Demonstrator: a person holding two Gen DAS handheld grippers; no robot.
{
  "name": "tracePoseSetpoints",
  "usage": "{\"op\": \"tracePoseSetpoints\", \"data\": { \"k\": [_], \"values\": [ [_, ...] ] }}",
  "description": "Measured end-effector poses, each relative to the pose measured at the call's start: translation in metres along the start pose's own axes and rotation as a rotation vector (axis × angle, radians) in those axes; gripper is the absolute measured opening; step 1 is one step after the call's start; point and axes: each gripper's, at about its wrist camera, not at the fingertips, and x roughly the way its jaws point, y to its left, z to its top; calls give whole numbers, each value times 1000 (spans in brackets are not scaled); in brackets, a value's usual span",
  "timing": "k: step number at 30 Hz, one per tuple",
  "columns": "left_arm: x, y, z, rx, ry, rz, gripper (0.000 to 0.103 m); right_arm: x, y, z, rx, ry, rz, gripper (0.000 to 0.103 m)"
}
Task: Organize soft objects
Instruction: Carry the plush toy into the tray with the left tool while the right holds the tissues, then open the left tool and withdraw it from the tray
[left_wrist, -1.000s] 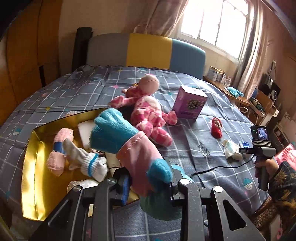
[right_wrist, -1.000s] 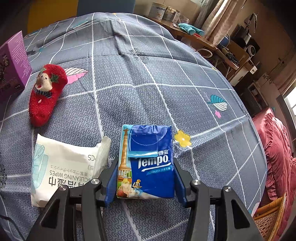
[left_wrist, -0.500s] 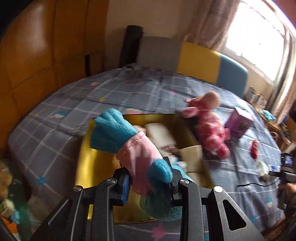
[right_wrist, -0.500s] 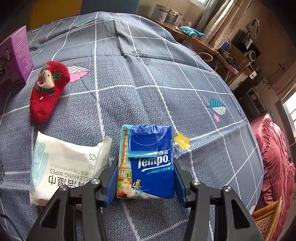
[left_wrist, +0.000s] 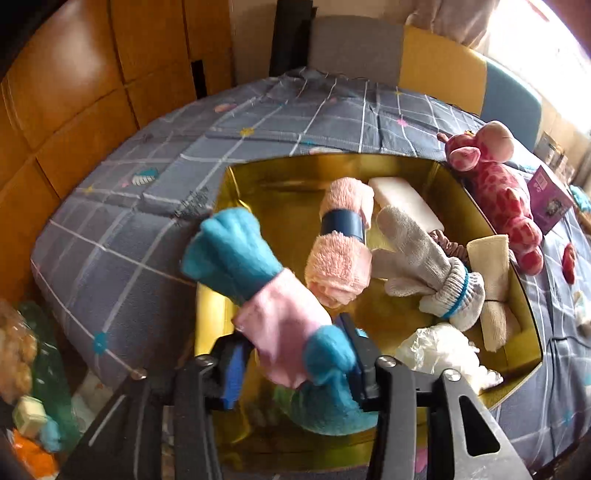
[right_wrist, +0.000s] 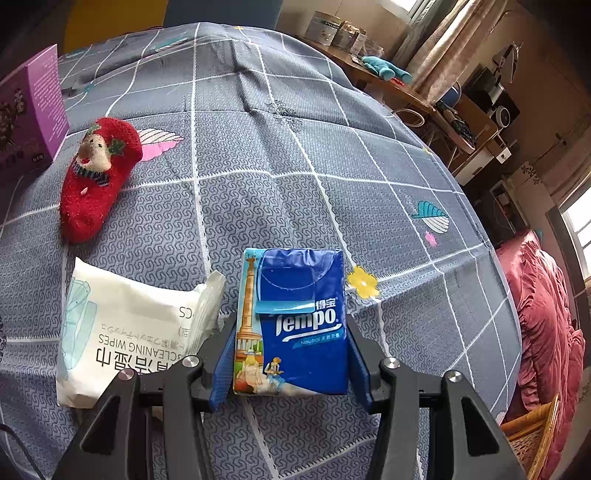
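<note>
I'm holding the sock (left_wrist: 266, 295) clamped in the left gripper (left_wrist: 295, 365) — box (left_wrist: 532, 332) lying directly below-ahead; right gripper (right_wrist: 291, 365) gripping the tissues (right_wrist: 295, 321).

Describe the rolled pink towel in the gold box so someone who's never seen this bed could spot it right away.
On the grey checked bedspread sits an open gold box with soft things inside. The rolled pink towel lies near its middle, just left of a grey knitted mitten and a white block. It is the only fluffy pink roll there, cinched by a dark blue band.
</note>
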Motion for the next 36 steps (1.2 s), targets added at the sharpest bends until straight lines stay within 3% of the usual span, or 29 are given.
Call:
{"op": "tracePoseSetpoints", "data": {
  "k": [15, 24, 36],
  "values": [
    [-37, -1, -12, -179, -141, 80, 68, -1, 0, 0, -2, -3, -5, 52],
    [-72, -33, -16, -100, -214, 42, 72, -3, -3, 1, 14, -5, 17, 52],
    [-83, -65, -25, -33, -215, -5, 72, -3, -2, 2, 12, -3, 49, 52]
  ]
}}
